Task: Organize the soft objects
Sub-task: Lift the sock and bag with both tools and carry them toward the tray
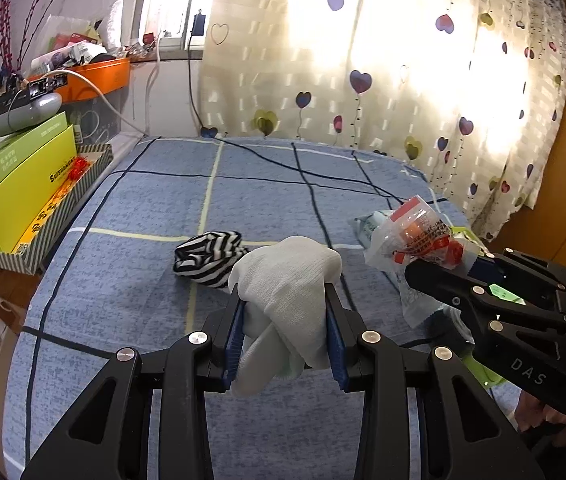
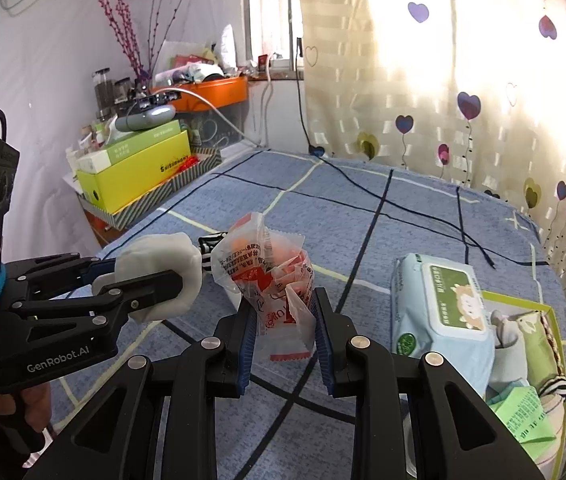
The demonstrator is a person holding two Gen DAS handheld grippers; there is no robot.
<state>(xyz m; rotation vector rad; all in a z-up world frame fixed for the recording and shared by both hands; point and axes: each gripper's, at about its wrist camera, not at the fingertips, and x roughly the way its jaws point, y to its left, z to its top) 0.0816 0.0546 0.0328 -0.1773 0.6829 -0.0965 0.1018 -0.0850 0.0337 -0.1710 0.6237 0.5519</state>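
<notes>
My left gripper point(image 1: 285, 312) is clamped on a white rolled sock point(image 1: 287, 280), blue pads pressing both sides, held above the bed point(image 1: 123, 280). From the right wrist view that same white bundle point(image 2: 159, 276) sits between the left gripper's fingers, off to my left.

My right gripper point(image 2: 283, 332) is clamped on a clear snack bag with red print point(image 2: 267, 276), crinkled, sticking up past the fingertips. In the left wrist view the bag point(image 1: 415, 236) shows at the tip of the right gripper point(image 1: 439, 276), to the right of the sock; the two held items are near each other but apart.

Just ahead and left of the left gripper, a black-and-white striped sock point(image 1: 207, 256) lies bunched on the blue checked bed cover. From here the white sock's edge overlaps it; can't tell if they touch.

Right of the right gripper: a wet wipes pack point(image 2: 439, 312) leaning on the rim of a yellow-green box point(image 2: 551, 312) with soft items inside.

Far left of both grippers, a yellow box point(image 1: 23, 196) stacked in a striped tray point(image 1: 67, 216) beside the bed.
</notes>
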